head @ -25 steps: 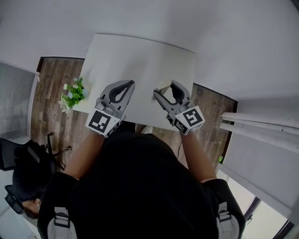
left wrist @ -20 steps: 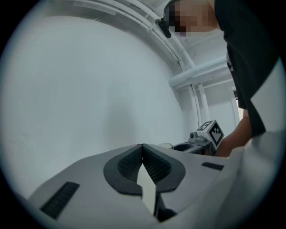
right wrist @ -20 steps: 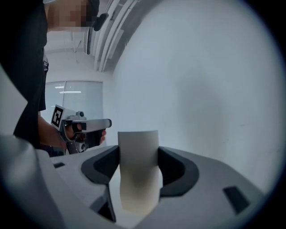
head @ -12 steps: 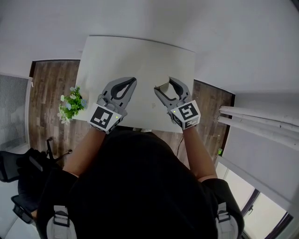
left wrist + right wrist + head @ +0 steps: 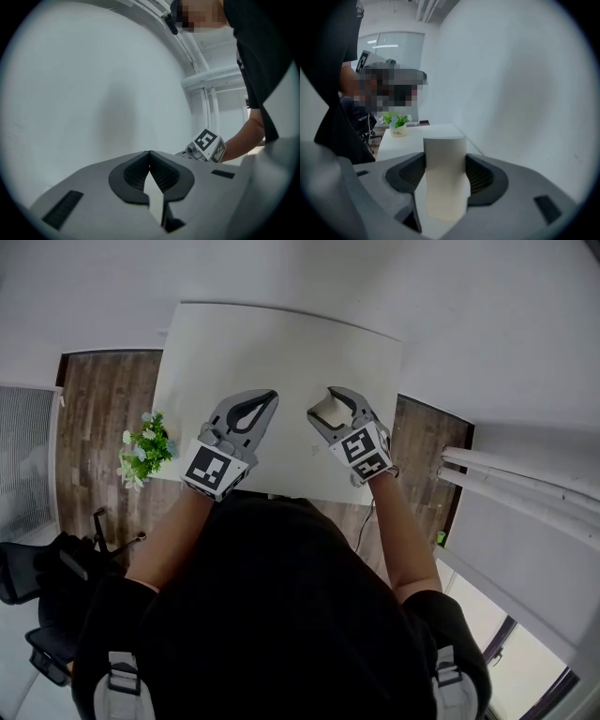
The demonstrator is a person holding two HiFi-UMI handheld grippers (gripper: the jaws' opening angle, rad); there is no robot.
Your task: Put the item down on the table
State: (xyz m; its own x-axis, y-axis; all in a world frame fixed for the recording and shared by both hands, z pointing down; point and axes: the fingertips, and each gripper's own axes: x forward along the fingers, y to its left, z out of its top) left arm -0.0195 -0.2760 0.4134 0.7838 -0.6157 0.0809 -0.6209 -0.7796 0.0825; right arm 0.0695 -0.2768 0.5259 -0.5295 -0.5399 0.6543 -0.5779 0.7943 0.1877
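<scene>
A cream, cylinder-shaped item (image 5: 444,173) stands upright between the jaws of my right gripper (image 5: 444,157), which is shut on it. In the head view the right gripper (image 5: 325,405) holds the item (image 5: 328,410) above the near right part of the white table (image 5: 281,343). Whether the item touches the table cannot be told. My left gripper (image 5: 271,396) hovers over the near left part of the table, jaws shut with nothing between them. In its own view the left gripper (image 5: 149,152) faces a white wall, and the right gripper's marker cube (image 5: 206,143) shows beyond it.
A small potted plant (image 5: 145,442) stands at the table's left corner, also seen as the plant (image 5: 396,123) in the right gripper view. A black office chair (image 5: 52,587) is on the wooden floor at the left. White pipes (image 5: 525,486) run along the right.
My right gripper has moved a little forward and left over the table with the item still in it. The left gripper has hardly moved.
</scene>
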